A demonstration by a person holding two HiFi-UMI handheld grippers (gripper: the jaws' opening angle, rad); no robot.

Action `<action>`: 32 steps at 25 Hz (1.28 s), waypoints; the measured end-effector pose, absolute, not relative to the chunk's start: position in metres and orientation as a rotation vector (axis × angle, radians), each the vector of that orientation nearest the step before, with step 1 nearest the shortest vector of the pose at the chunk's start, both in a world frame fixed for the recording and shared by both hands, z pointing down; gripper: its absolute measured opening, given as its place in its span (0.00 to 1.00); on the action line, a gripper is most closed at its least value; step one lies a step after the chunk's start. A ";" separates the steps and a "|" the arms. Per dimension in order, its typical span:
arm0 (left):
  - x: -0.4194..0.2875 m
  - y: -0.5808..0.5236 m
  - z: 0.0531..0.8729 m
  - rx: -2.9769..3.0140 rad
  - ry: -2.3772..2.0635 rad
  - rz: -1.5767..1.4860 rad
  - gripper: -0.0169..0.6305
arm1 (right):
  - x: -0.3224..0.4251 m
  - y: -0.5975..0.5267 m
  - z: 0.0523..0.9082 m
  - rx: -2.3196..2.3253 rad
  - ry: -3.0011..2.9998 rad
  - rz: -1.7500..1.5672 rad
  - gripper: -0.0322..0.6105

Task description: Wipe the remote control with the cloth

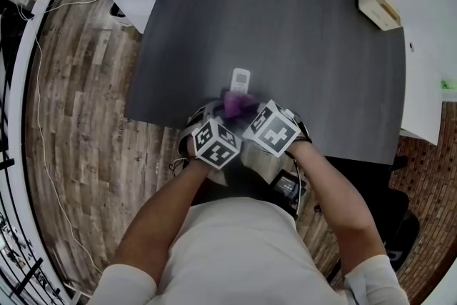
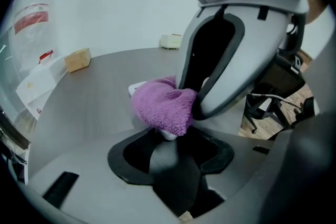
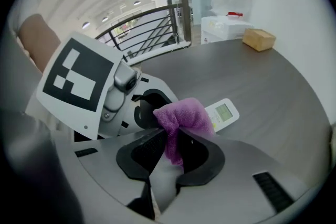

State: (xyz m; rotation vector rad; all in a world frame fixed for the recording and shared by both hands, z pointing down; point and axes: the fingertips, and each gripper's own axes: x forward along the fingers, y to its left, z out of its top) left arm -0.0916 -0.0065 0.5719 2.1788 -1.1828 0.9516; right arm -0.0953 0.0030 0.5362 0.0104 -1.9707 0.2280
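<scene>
left gripper (image 2: 168, 138): jaws part-way apart, pinching the white near end of the remote control; holds it down on the table (image 1: 321, 32)
remote control (image 3: 224, 112): lies flat near the table's front edge, screen end pointing away from the person, near half under the cloth
cloth (image 3: 185, 115): purple, bunched, lying on top of the remote; its tail hangs down into the right jaws
right gripper (image 3: 171, 150): jaws pressed together on the cloth's tail, tilted steeply down, just beside the left gripper
risk 1: the wad is small, so a stroke may only cover a strip of the remote
risk 2: a hard push along the remote could slide it out of the left pinch
risk 3: grippers are close and could knock together mid-stroke
hidden: left pad contact partly under the cloth; remote buttons covered
head view: marker cubes (image 1: 216, 142) block both sets of jaws; cloth blurred there
</scene>
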 end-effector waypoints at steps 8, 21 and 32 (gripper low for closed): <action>-0.095 -0.003 0.571 2.150 -1.172 0.898 0.32 | -0.073 0.021 0.493 0.038 -2.118 0.754 0.18; -0.116 -0.002 0.553 1.985 -1.171 0.623 0.32 | 0.016 -0.041 0.527 0.525 -2.089 0.430 0.23; -0.107 -0.026 0.552 1.881 -1.163 0.502 0.32 | -0.019 -0.055 0.554 0.682 -2.064 0.416 0.39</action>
